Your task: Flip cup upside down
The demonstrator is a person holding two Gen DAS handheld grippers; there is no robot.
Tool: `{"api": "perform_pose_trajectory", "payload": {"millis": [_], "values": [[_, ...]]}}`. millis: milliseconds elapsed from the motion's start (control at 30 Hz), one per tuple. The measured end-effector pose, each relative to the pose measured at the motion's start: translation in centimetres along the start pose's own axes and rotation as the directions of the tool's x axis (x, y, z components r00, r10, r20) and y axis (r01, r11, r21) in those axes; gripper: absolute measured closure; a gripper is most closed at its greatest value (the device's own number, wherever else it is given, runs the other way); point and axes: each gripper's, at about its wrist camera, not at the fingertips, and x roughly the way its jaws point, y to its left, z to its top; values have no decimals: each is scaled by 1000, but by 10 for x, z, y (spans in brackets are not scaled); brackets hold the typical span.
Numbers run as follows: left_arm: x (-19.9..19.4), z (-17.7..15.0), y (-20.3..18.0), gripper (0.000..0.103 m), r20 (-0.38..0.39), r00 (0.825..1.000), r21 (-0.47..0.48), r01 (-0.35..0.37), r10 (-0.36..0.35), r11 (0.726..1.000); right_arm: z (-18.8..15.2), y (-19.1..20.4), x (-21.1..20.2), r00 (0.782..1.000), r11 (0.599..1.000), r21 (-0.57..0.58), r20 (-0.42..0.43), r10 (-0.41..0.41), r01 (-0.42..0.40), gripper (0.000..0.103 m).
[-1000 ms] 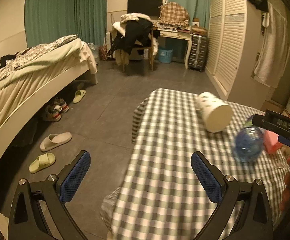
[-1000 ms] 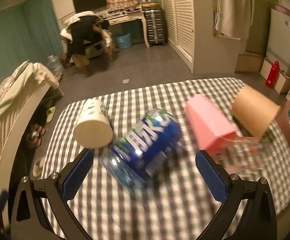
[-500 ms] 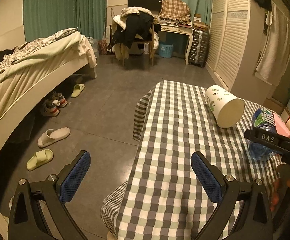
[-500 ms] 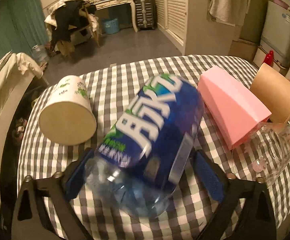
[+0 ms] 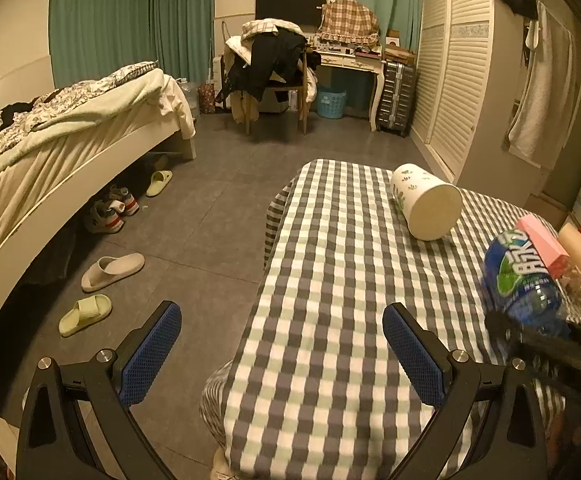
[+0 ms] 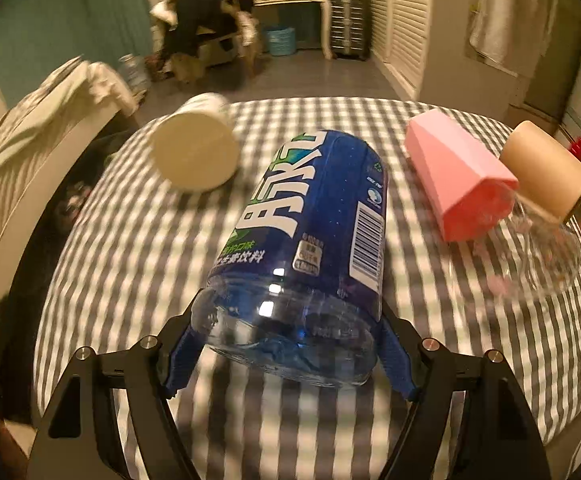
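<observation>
A blue clear plastic cup [image 6: 310, 248] with white lettering lies on its side on the checked tablecloth [image 6: 130, 264]. My right gripper [image 6: 290, 352] is shut on its near end, one blue pad on each side. The same blue cup shows at the right of the left wrist view [image 5: 522, 284]. My left gripper [image 5: 282, 352] is open and empty, over the table's near left corner, well left of the cup.
A white cup with leaf print [image 5: 426, 204] [image 6: 194, 152], a pink cup [image 6: 458, 184], a tan cup [image 6: 546, 172] and a clear glass [image 6: 538, 252] all lie on their sides. Bed, slippers and floor lie to the left [image 5: 110, 268].
My right gripper moved forward around the blue cup and shut on its near end. The left gripper stayed open with only a small shift in view.
</observation>
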Motion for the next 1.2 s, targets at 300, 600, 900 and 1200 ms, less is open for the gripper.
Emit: {"api": "perform_pose_trajectory", "payload": {"millis": [300, 600, 900, 1200], "values": [[-17, -22, -6, 0, -10, 1000, -1, 5, -5, 1000, -54, 19, -35, 999, 984, -173, 23, 44, -39, 28], [-25, -29, -11, 0, -15, 1000, 8, -11, 12, 1000, -57, 14, -31, 997, 986, -149, -5, 80, -79, 27], [-39, -20, -28, 0, 15, 1000, 24, -17, 17, 1000, -50, 5, -74, 990, 979, -177, 81, 114, -98, 15], [-57, -17, -75, 0, 37, 998, 47, 50, -52, 998, -40, -55, -126, 969, 992, -126, 242, 43, -13, 12]]}}
